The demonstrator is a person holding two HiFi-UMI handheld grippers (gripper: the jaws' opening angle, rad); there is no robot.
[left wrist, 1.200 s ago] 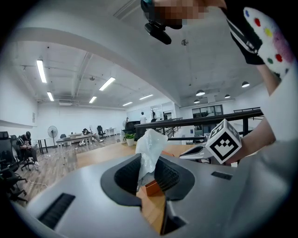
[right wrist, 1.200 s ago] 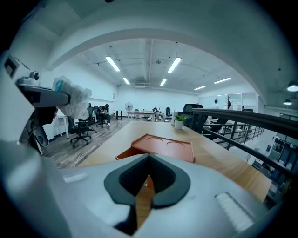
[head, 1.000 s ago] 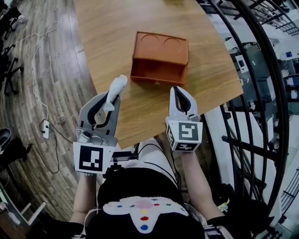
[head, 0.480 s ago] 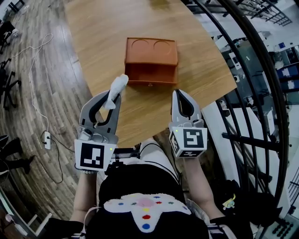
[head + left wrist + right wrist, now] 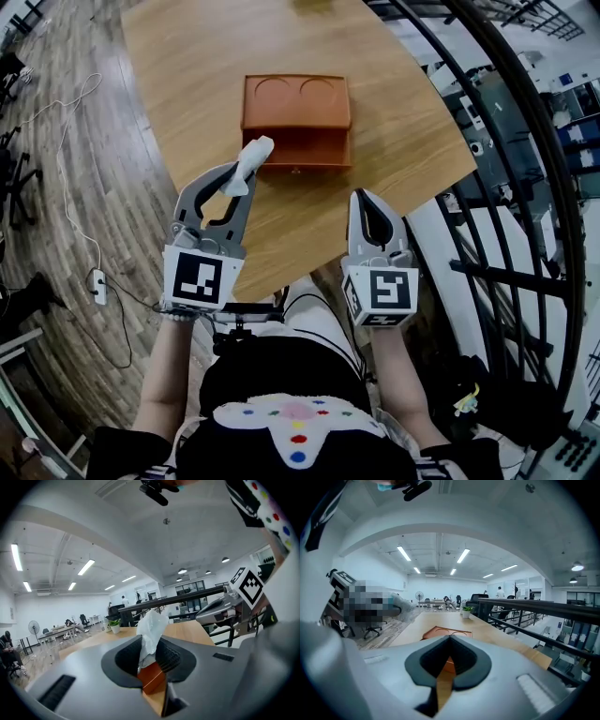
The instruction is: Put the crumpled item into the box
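Observation:
An orange-brown box point(image 5: 297, 120) lies on the wooden table point(image 5: 403, 112) with its open side toward me and two round recesses on top. My left gripper point(image 5: 246, 174) is shut on a crumpled white item point(image 5: 251, 161), held above the table just left of the box's front corner. In the left gripper view the crumpled white item point(image 5: 150, 632) sticks up from between the pads, with the box point(image 5: 153, 677) below. My right gripper point(image 5: 370, 199) hovers near the table's front edge, right of the box, shut and empty. The right gripper view shows the box point(image 5: 446, 633) ahead.
A black metal railing point(image 5: 487, 187) curves along the table's right side. A white cable and power strip point(image 5: 97, 284) lie on the wooden floor to the left. Beyond the box, the tabletop stretches on.
My left gripper has moved forward and right with the crumpled item, closer to the box's front left corner. The right gripper has stayed about where it was.

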